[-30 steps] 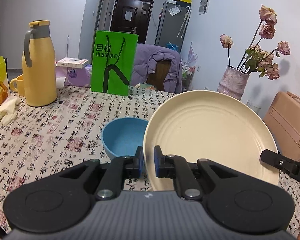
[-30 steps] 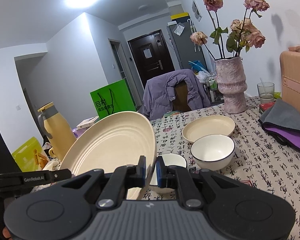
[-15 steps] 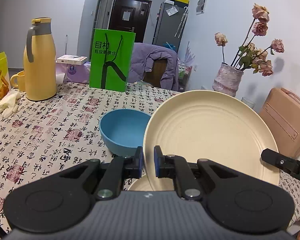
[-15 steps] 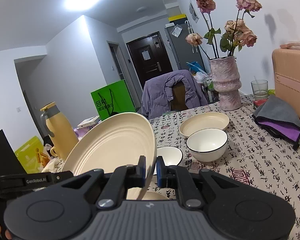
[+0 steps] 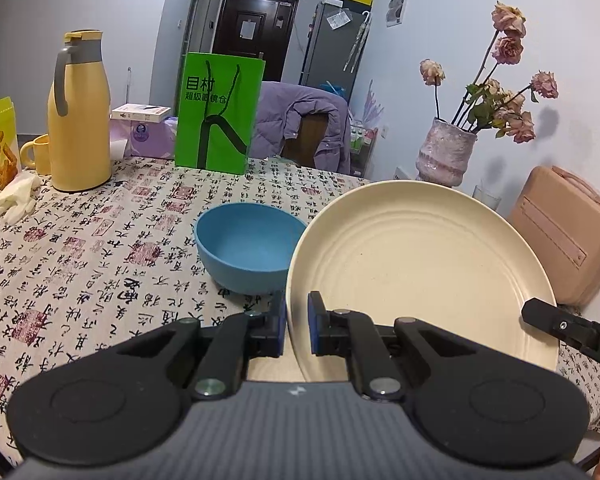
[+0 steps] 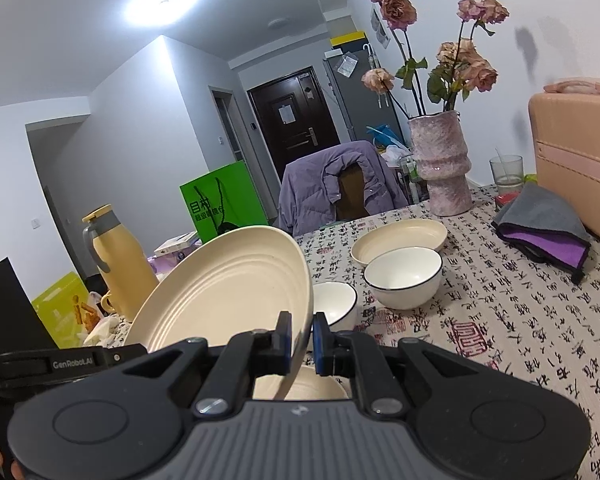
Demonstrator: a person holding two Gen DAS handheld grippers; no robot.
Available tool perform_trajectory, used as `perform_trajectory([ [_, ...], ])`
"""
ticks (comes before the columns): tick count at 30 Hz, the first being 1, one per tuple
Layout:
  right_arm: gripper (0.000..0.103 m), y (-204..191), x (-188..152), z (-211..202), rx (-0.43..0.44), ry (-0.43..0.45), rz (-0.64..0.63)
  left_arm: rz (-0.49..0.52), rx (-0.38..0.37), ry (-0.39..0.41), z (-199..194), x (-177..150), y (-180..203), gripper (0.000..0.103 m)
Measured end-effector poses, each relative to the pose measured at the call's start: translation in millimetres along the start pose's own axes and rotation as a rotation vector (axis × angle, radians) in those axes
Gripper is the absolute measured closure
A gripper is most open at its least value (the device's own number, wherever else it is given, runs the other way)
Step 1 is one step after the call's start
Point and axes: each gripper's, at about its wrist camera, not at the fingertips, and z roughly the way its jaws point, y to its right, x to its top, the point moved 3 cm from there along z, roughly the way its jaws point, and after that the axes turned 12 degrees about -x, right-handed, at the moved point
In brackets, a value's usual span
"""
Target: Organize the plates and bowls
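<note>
A large cream plate (image 5: 420,280) hangs tilted on edge above the table, held from both sides. My left gripper (image 5: 297,330) is shut on its left rim. My right gripper (image 6: 301,338) is shut on the opposite rim of the same cream plate (image 6: 228,292). Directly below lies another cream plate (image 6: 304,384), partly hidden by the gripper body. A blue bowl (image 5: 248,244) stands just beyond the left gripper. Two white bowls (image 6: 404,276) (image 6: 334,304) and a shallow cream dish (image 6: 400,236) sit ahead of the right gripper.
A yellow thermos (image 5: 76,116) and a green bag (image 5: 218,112) stand at the back left. A pink vase (image 6: 440,164), a glass (image 6: 506,170), a grey and purple cloth (image 6: 544,228) and a pink case (image 6: 576,160) line the right side.
Both grippers have drawn back toward the near edge and sunk a little with the plate. A second cream plate has come into view underneath it.
</note>
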Motion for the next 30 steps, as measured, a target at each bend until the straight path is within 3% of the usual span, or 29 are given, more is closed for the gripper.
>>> perform_trajectory([
  [30, 0.093, 13.5, -42.0, 4.8, 0.0, -0.061, 0.068, 0.003, -0.001, -0.044, 3.2, -34.6, -7.6, 0.093],
])
